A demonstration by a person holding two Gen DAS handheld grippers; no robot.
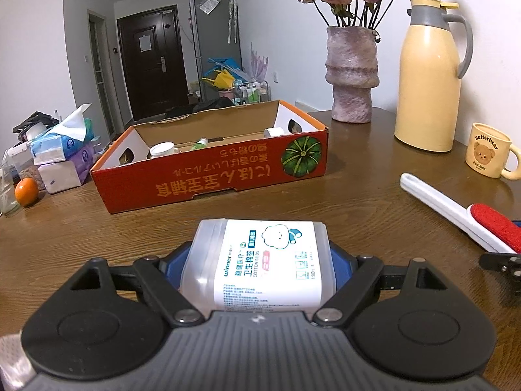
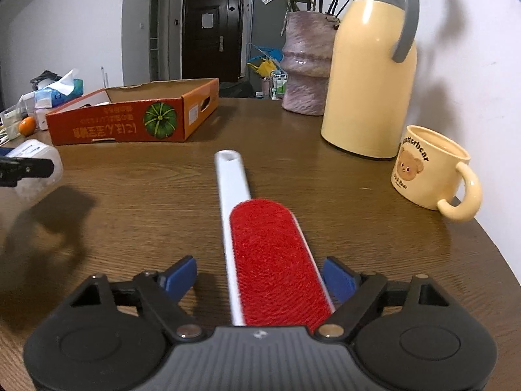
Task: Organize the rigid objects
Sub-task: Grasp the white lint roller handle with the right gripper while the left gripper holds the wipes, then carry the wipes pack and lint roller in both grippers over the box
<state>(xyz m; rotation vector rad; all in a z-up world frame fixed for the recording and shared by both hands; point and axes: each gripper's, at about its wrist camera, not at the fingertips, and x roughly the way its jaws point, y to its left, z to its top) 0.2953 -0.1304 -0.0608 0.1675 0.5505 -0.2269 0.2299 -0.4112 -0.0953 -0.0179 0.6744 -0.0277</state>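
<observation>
Dark wood-grain table (image 1: 358,195) filled both views, with white walls and a dark brown door (image 1: 151,62) down the hallway behind. Toward the back stood the open orange cardboard box with a green pumpkin print (image 1: 208,176), a few small items inside it — a white-capped jar at the left end, the rest too small to name. Beside the box rose a mottled pink stone-like vase of dried roses (image 1: 351,75), then a tall cream thermos jug with a grey handle (image 1: 429,75), then a cream bear-print mug (image 1: 488,154). Off at the left edge sat stacked tissue packs (image 1: 62,153) and an orange fruit (image 1: 26,190).

Over on the left gripper (image 1: 260,264), the blue fingers (image 1: 177,265) were pinching the translucent plastic tub of cotton buds with a white label (image 1: 260,260) from both sides, lying sideways, just in front of the box's near wall. Whether it cleared the table could not be told.

And the right gripper (image 2: 260,280) — its blue fingers (image 2: 182,275) stood spread to either side of the white-handled lint brush with a red pad (image 2: 276,267), which lay flat on the table, handle pointing away. The right finger sat close against the pad's edge; the left one stood clearly apart from the white handle, so no squeeze yet.
</observation>
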